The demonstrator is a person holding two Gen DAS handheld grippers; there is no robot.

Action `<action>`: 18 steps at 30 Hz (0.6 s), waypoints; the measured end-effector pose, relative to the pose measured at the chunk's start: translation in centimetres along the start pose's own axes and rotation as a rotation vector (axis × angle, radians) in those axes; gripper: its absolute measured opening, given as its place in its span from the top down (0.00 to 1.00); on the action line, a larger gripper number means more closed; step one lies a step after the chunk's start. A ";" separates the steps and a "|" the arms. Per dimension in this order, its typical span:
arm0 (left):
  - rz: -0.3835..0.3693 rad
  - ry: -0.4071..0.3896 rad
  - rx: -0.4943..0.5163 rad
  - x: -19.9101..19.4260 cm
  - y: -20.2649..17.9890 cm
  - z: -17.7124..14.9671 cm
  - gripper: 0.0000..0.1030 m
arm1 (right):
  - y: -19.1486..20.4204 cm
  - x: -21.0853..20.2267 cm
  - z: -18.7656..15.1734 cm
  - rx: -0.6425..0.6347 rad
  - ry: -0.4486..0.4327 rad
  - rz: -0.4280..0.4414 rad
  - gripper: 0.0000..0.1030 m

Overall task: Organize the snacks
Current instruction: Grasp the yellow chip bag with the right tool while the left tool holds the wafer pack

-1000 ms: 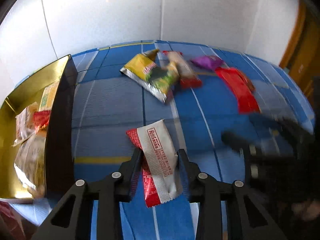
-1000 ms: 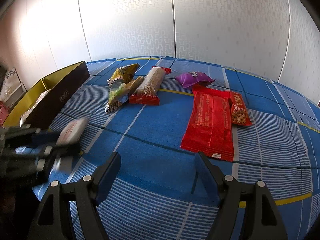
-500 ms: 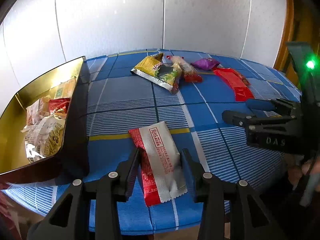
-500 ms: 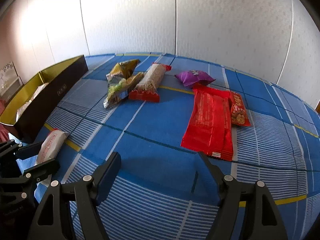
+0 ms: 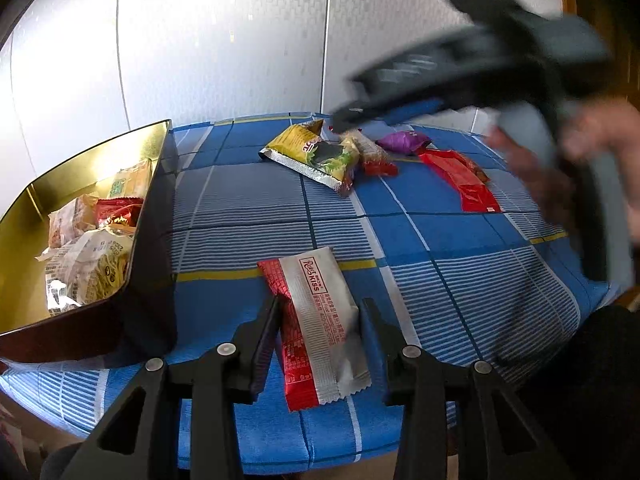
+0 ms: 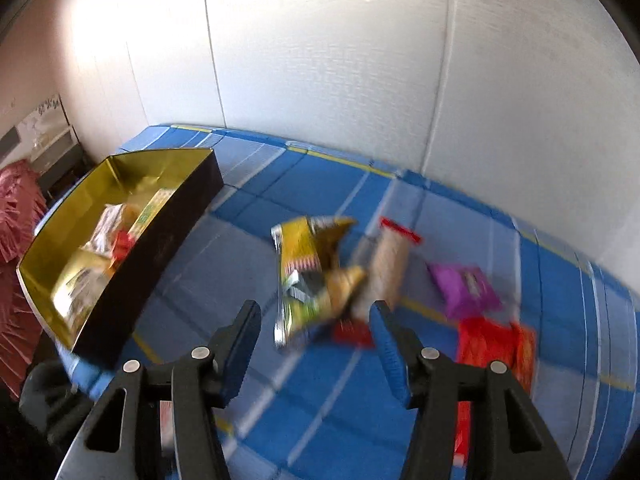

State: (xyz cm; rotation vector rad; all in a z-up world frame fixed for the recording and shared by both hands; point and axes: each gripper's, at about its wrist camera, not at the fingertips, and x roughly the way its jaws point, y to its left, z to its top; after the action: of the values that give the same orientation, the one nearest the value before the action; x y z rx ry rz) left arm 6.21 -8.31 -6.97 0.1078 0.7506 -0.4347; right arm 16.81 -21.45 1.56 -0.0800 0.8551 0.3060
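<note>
Your left gripper (image 5: pixel 320 320) grasps the wafer pack (image 5: pixel 318 320). At its ten o'clock, the gold box (image 5: pixel 158 216) holds several packets (image 5: pixel 88 264). Your right gripper (image 6: pixel 316 332) is closing, empty.

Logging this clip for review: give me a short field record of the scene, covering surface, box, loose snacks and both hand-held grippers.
surface: blue plaid cloth
box: gold-lined box at left, several packets inside
left hand-held gripper: shut on red-and-silver bar
right hand-held gripper: closing, nothing between the jaws, above the loose snacks
loose snacks: yellow bag, clear bar, purple packet, red packets
</note>
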 end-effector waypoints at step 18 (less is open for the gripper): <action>-0.015 -0.006 -0.011 -0.3 0.1 -0.1 0.61 | 2.7 5.2 1.5 -0.132 0.109 -0.043 0.73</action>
State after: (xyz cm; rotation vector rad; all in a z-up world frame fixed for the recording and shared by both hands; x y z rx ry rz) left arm 5.94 -8.06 -6.85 0.0906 0.7485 -0.4445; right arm 20.28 -17.37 -1.27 -0.2390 0.9391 0.3199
